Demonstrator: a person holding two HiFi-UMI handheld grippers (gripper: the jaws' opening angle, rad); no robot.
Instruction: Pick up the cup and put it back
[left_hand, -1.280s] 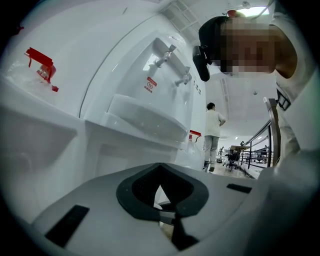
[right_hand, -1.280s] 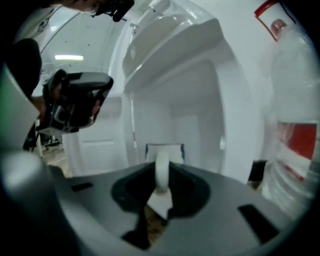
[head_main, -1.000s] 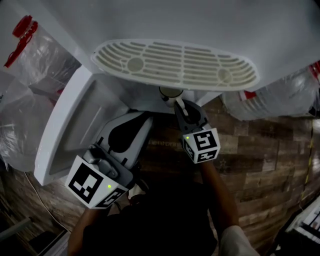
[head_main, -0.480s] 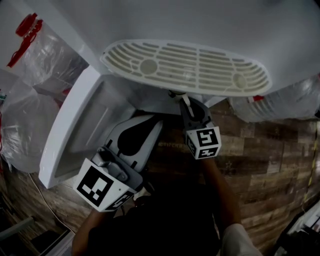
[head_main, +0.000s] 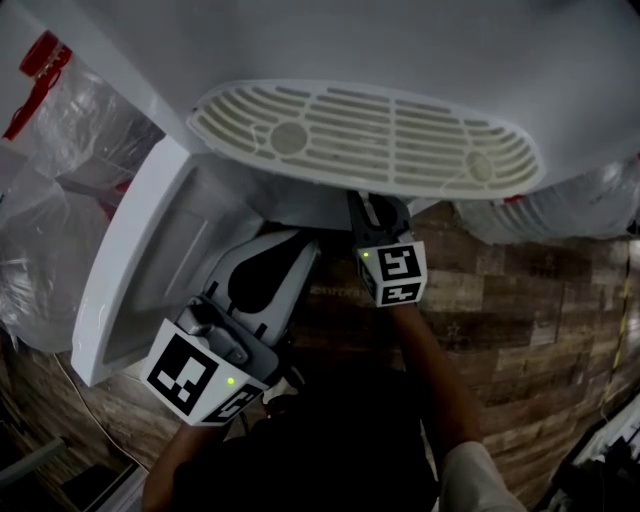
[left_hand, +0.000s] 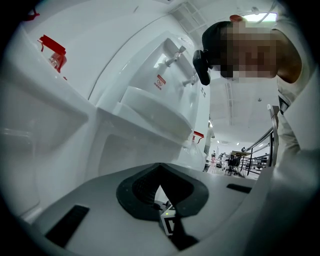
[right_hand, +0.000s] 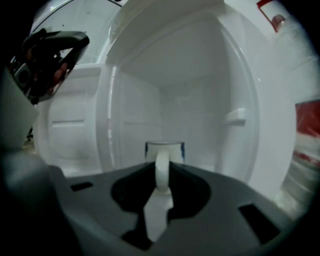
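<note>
A white cup (right_hand: 165, 149) with a blue rim stands upright inside the white cabinet of a water dispenser. Its handle (right_hand: 161, 172) points toward me, and my right gripper (right_hand: 161, 187) is shut on that handle. In the head view the right gripper (head_main: 372, 212) reaches in under the dispenser's drip tray (head_main: 370, 135), which hides the cup. My left gripper (head_main: 292, 245) hangs lower left, beside the open cabinet door (head_main: 140, 260). Its jaws meet at the tips with nothing between them, as the left gripper (left_hand: 160, 169) view also shows.
Large water bottles wrapped in plastic stand at the left (head_main: 60, 110) and right (head_main: 570, 215) of the dispenser. The floor (head_main: 520, 300) is wood-patterned. Inside the cabinet a small ledge (right_hand: 235, 117) juts from the right wall. The person's arms fill the lower middle.
The right gripper has pushed forward under the drip tray, so the cup seen a second ago is now hidden there. The left gripper has hardly shifted.
</note>
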